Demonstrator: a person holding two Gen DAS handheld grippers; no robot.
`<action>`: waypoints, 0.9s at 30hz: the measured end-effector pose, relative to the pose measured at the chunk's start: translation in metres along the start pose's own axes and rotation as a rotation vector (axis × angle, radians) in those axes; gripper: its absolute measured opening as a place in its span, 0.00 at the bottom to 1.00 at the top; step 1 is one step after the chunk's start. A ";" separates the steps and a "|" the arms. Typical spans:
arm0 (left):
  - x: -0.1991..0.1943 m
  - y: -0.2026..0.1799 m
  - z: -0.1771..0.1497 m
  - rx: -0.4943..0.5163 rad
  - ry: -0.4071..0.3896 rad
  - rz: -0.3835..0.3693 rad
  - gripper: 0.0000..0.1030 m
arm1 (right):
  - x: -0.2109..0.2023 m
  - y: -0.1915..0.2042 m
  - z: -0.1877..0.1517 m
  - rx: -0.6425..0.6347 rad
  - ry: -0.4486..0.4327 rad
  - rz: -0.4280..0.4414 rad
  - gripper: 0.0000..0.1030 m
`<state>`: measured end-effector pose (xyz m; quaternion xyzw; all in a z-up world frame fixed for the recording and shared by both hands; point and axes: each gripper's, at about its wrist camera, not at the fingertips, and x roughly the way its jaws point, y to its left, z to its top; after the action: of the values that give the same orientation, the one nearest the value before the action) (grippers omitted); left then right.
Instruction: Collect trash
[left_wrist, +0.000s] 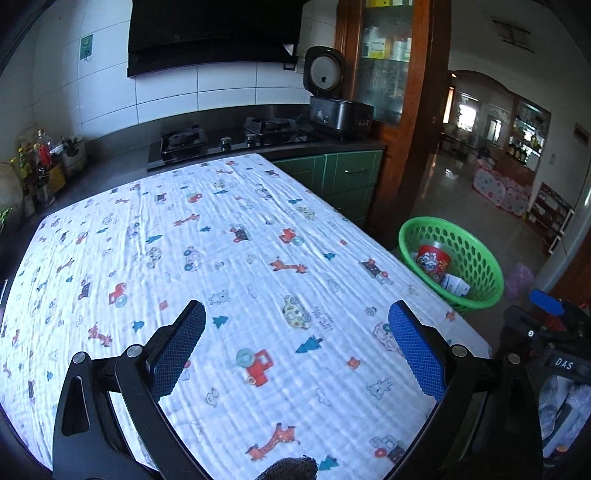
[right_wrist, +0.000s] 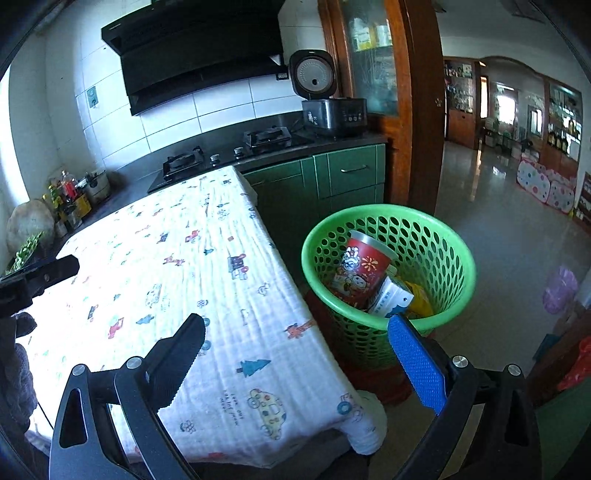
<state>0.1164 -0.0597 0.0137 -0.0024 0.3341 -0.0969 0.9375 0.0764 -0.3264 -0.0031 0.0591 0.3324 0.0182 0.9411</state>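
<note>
A green perforated basket (right_wrist: 458, 258) stands on the floor by the table's right side. In it lie a red printed paper cup (right_wrist: 360, 269), a white carton (right_wrist: 391, 297) and a yellow wrapper (right_wrist: 421, 301). The basket (left_wrist: 480, 254) and cup (left_wrist: 434, 260) also show in the left wrist view. My left gripper (left_wrist: 297, 328) is open and empty above the table's printed cloth (left_wrist: 221, 258). My right gripper (right_wrist: 295, 343) is open and empty above the table's right edge, near the basket. The left gripper (right_wrist: 40, 273) shows at the right wrist view's left edge.
A dark counter with a gas hob (right_wrist: 221, 155) and an open rice cooker (right_wrist: 325, 103) runs behind the table. Green cabinets (right_wrist: 332, 177) stand beside the basket. Jars and bottles (left_wrist: 44, 162) crowd the far left. A doorway opens onto a tiled floor (right_wrist: 498, 229).
</note>
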 end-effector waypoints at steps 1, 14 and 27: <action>-0.002 0.002 -0.002 -0.001 -0.002 0.005 0.95 | -0.001 0.002 0.000 -0.002 -0.003 0.003 0.93; -0.020 -0.007 -0.020 0.046 -0.046 0.039 0.95 | -0.013 0.026 -0.004 -0.041 -0.028 0.014 0.93; -0.024 -0.008 -0.022 0.041 -0.051 0.039 0.95 | -0.020 0.030 -0.007 -0.052 -0.037 0.003 0.93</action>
<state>0.0830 -0.0617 0.0123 0.0210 0.3079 -0.0854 0.9473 0.0567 -0.2972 0.0074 0.0353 0.3140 0.0273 0.9484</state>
